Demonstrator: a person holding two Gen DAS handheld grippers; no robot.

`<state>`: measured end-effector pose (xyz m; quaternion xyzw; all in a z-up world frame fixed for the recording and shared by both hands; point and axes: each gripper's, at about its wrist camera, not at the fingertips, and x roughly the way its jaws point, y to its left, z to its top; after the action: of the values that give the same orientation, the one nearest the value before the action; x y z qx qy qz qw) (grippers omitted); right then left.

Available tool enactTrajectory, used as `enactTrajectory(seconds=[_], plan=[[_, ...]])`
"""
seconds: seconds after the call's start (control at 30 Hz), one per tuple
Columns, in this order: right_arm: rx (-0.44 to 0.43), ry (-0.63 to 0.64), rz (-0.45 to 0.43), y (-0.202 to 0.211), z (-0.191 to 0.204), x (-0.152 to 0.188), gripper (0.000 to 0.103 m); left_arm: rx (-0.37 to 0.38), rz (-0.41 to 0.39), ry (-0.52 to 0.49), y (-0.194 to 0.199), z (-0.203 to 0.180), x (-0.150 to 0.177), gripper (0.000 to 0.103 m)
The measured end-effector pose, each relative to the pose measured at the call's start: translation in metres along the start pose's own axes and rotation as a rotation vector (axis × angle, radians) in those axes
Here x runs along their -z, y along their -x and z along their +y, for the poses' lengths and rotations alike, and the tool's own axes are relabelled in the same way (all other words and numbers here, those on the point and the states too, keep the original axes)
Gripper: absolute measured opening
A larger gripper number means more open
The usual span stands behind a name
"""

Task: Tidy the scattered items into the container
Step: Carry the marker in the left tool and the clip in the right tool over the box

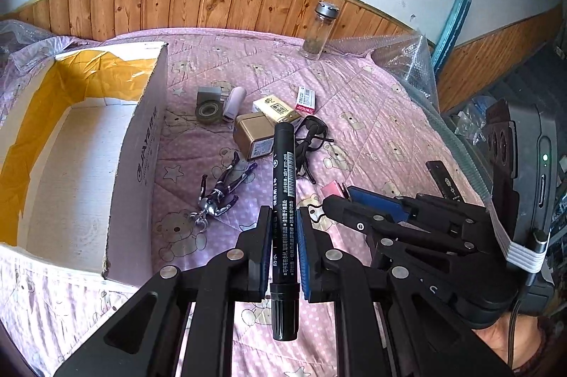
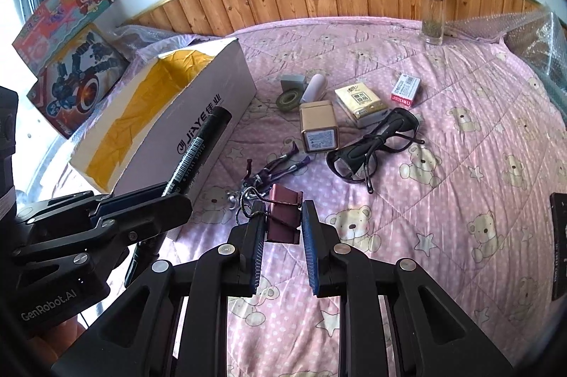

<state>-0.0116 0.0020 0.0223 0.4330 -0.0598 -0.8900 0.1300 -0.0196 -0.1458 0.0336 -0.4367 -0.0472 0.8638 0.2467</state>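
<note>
Beside the box (image 1: 141,143) at the bed's left edge, my left tongs (image 1: 281,235) clamp the black marker (image 1: 283,200); right tongs (image 2: 283,228) straddle the binder clip (image 2: 283,217), unclosed. Next I'd drop the marker inside.

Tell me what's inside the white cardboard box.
The white cardboard box shows only a bare white floor and yellow tape lining its walls; no items visible. Its near corner is hidden by the box wall in both views.

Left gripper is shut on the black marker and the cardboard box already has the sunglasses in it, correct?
Not quite. The left gripper does hold the black marker, but the sunglasses lie on the pink quilt, outside the cardboard box, as the right wrist view shows.
</note>
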Motion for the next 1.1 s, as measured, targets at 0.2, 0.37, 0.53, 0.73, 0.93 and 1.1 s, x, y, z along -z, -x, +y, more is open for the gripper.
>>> enactTrajectory(seconds=[0.2,0.37,0.53,0.73,0.93,1.1], plan=[[-0.003,0.027,-0.026,0.011,0.014,-0.01,0.021,-0.001,-0.037,0.024,0.018,0.007,-0.006,0.014],[-0.009,0.054,-0.04,0.016,0.028,-0.017,0.021,-0.002,-0.067,0.042,0.032,0.016,-0.01,0.014],[-0.016,0.08,-0.052,0.02,0.044,-0.025,0.021,-0.003,-0.094,0.062,0.045,0.025,-0.013,0.014],[-0.028,0.117,-0.067,0.022,0.065,-0.036,0.021,-0.004,-0.125,0.087,0.061,0.04,-0.019,0.014],[-0.042,0.153,-0.077,0.02,0.086,-0.048,0.021,-0.011,-0.15,0.114,0.073,0.056,-0.022,0.014],[-0.059,0.181,-0.082,0.017,0.103,-0.058,0.021,-0.025,-0.167,0.138,0.082,0.071,-0.025,0.014]])
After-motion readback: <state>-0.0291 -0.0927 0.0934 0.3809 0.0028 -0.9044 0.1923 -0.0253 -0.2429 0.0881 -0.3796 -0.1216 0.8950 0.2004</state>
